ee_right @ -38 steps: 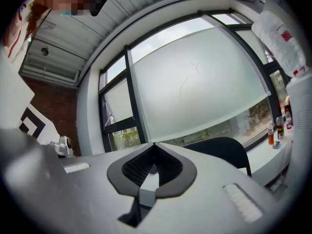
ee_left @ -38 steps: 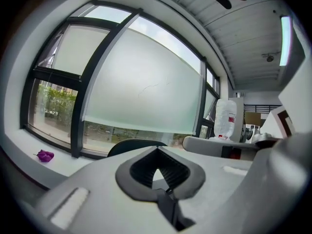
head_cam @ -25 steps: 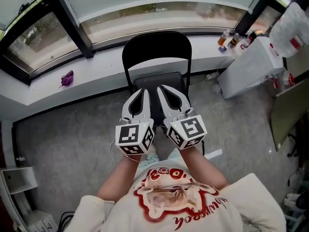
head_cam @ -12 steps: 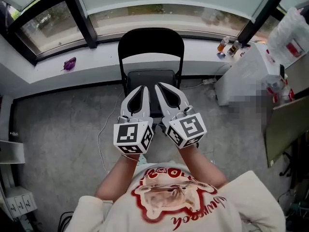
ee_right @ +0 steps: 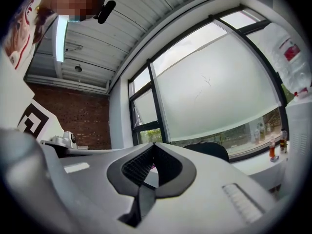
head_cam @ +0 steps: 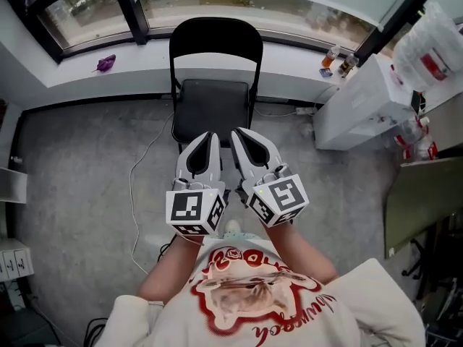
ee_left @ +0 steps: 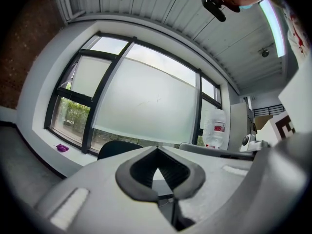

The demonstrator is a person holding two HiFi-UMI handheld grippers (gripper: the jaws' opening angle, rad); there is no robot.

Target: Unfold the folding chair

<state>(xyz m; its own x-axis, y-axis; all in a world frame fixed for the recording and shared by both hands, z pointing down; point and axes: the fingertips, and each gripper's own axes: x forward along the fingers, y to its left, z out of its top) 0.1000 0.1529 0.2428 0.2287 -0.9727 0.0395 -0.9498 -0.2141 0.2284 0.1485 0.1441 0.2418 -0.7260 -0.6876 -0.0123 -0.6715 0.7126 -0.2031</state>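
Black metal folding chair (head_cam: 213, 103) stands opened out on the grey concrete floor (head_cam: 79, 194), with its seat level and its rounded backrest towards the white window sill (head_cam: 65, 67). A person holds the white left gripper (head_cam: 209, 139) and the white right gripper (head_cam: 239, 134) side by side, close to the chest. Both point at the chair's front edge and stop just short of it, touching nothing. In the left gripper view the left gripper (ee_left: 157, 151) has its dark ribbed pads brought together at the tips with nothing between them. In the right gripper view the right gripper (ee_right: 153, 146) is likewise closed and empty. A small purple object (head_cam: 105, 63) lies on the sill, and a thin white cable (head_cam: 137, 183) trails across the floor to the chair's left.
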